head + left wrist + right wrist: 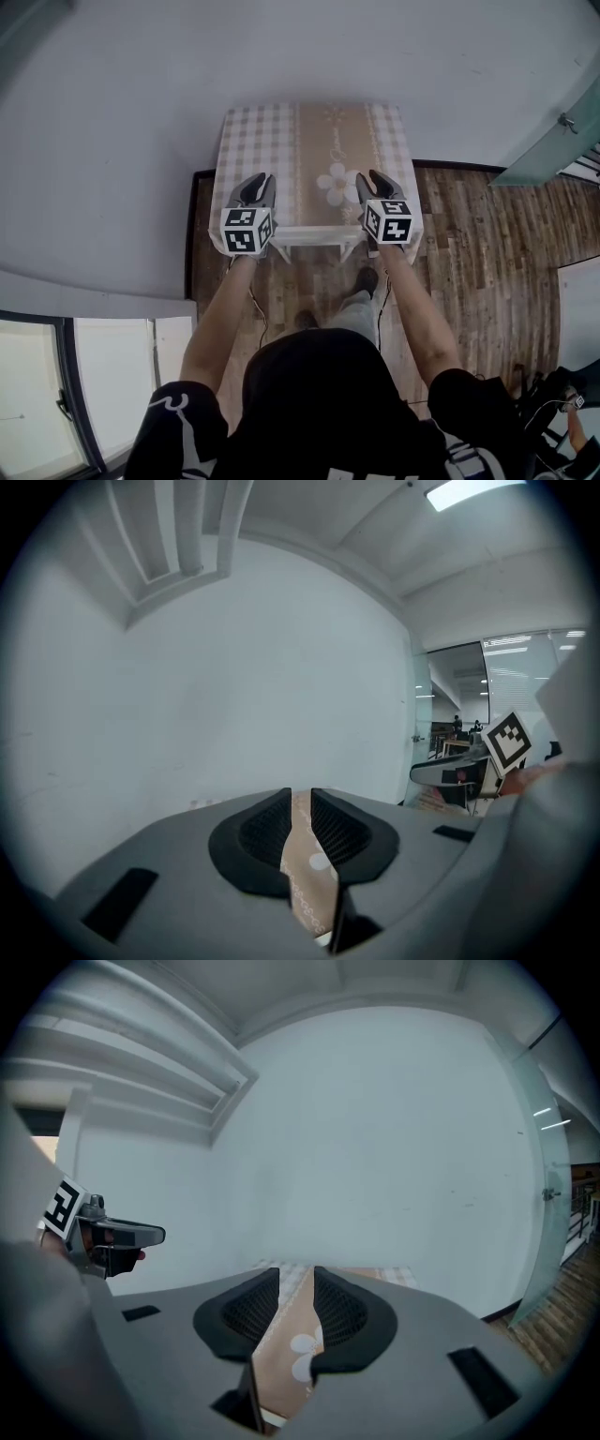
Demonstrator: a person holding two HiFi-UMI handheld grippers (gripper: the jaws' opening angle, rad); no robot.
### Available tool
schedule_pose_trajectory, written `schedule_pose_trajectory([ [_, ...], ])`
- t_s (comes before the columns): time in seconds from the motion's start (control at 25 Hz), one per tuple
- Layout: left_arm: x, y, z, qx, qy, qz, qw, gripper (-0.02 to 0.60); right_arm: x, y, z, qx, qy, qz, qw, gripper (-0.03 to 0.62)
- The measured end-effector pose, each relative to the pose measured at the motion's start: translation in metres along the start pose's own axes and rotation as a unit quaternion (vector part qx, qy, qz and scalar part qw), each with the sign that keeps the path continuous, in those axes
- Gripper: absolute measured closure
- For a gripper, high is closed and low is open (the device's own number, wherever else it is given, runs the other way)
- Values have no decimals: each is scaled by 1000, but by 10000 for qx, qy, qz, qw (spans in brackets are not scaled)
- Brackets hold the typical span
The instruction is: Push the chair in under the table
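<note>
- Directly beneath the head camera, the person (pixel 319 394) in a dark top is standing on the wooden floor (pixel 478 253). Both bare forearms are reaching forward, and the shoes (pixel 366 279) are showing between them.
- At the end of the left forearm, the left gripper (pixel 257 180) is hanging over the near left part of the table (pixel 405 141), its marker cube facing the camera. In its own view the left gripper (pixel 300 797) is keeping its jaws a narrow slit apart. They are gripping nothing; only a strip of cloth is showing through the gap.
- Beside it, the right gripper (pixel 375 176) is hanging over the near right part. Its own view shows the right gripper (pixel 295 1274) with jaws a little wider than the left's. They are also pressing on nothing, with the flower print showing through.
- Between and just below the two grippers, the chair (pixel 314 232) is sitting tucked in at the table's near edge. It is white, and only its top rail and two short uprights are peeking out. The rest is lying hidden under the tabletop.
- Over the table, a tablecloth (pixel 248 141) is lying flat, checked at the sides, with a tan runner and a white flower down the middle.
- Farthest off, the pale wall (pixel 281 56) is meeting the table's far edge.
</note>
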State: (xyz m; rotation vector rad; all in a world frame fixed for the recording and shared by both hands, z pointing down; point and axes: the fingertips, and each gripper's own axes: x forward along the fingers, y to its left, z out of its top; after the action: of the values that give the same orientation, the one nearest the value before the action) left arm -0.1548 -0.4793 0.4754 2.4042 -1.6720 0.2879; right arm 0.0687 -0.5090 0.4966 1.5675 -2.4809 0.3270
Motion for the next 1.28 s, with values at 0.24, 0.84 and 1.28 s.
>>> schedule_pose_trajectory([
  [0.24, -6, -4, 25, 46, -263, -109, 9996, 516, -4, 20, 31, -214, -301, 165, 9992, 487],
  [0.84, -15, -4, 52, 204, -671, -333, 9970, 557, -13, 38, 62, -304, -663, 257, 9970, 580],
  [1.28, -14, 5, 49, 103, -661, -378, 9970, 557, -8, 38, 55, -367, -551, 228, 9975, 580],
])
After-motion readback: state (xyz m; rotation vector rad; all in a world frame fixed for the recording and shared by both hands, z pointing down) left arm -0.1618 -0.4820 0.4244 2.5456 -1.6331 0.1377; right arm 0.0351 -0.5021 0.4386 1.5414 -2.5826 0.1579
